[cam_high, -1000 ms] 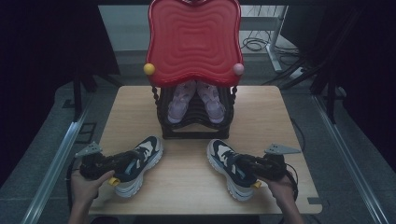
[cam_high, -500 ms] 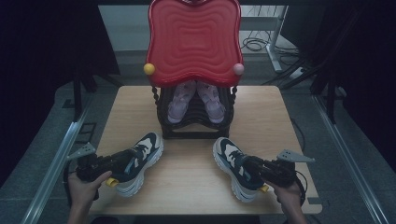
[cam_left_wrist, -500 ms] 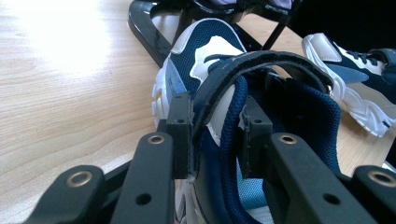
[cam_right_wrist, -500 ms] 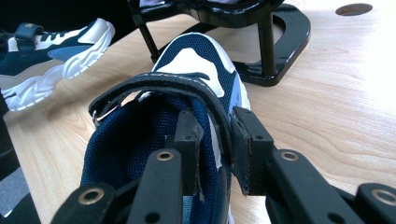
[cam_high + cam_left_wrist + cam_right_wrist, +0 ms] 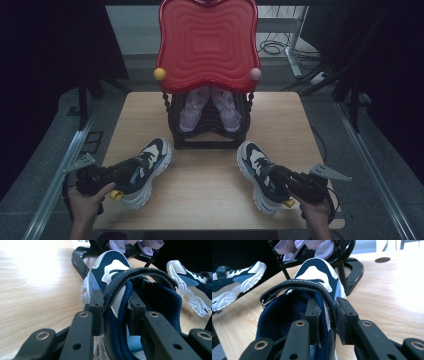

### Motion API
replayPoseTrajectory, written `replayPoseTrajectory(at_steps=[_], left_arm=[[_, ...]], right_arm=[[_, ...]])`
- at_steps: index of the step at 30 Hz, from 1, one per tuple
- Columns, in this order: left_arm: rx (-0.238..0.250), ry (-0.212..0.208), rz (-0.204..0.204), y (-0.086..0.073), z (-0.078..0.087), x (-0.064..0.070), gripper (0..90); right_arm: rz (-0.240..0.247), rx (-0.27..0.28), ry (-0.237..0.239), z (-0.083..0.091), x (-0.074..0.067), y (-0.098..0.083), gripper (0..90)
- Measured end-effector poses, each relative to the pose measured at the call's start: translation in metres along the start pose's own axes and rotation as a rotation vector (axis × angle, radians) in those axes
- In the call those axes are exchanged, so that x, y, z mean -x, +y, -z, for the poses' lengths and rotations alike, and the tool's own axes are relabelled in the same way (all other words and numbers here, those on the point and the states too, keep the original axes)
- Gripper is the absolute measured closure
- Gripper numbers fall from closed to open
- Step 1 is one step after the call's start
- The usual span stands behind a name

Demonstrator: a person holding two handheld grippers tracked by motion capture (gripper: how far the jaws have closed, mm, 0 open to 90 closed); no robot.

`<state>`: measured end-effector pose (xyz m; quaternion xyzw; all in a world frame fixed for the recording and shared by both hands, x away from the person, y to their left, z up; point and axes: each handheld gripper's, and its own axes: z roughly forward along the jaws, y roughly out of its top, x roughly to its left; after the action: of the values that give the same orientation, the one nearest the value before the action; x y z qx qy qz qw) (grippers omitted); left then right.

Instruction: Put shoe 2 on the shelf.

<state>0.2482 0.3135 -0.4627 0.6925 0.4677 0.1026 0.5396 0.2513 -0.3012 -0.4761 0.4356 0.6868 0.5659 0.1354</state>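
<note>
Two navy-and-white sneakers lie on the wooden table. My left gripper is shut on the collar of the left sneaker; in the left gripper view its jaws pinch the left sneaker's side wall below the strap. My right gripper is shut on the right sneaker; in the right gripper view its jaws clamp the right sneaker's collar and strap. Each gripper view also shows the other sneaker farther off: the right sneaker and the left sneaker.
A black shoe rack with a red wavy top stands at the table's back middle and holds a pair of lilac shoes. Its foot lies close beyond the right sneaker's toe. Table edges run near both hands.
My right gripper has carried the right sneaker a little to the right, away from the table's middle. The left gripper and its sneaker have hardly moved.
</note>
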Motion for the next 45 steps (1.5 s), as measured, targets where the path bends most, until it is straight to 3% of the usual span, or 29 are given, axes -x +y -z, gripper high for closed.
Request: replayPoseTrajectory(at_steps=[9,20,27,33,45], left_arm=[[0.039,0.008,0.0,0.01,0.005,-0.001,71.1],[0.127,0.002,0.048,0.026,0.014,-0.011,71.0],[0.155,0.016,0.044,0.038,0.017,-0.013,71.0],[0.169,0.042,0.039,0.051,0.021,-0.012,70.9],[0.208,0.04,0.025,0.082,0.032,-0.01,70.9]], right_arm=[[-0.027,0.066,-0.035,0.009,0.008,0.006,73.5],[-0.043,0.15,-0.051,0.012,0.016,0.027,73.4],[-0.055,0.201,-0.067,0.014,0.021,0.042,73.3],[-0.046,0.2,-0.072,0.013,0.023,0.062,73.3],[-0.044,0.185,-0.068,0.015,0.027,0.097,73.2]])
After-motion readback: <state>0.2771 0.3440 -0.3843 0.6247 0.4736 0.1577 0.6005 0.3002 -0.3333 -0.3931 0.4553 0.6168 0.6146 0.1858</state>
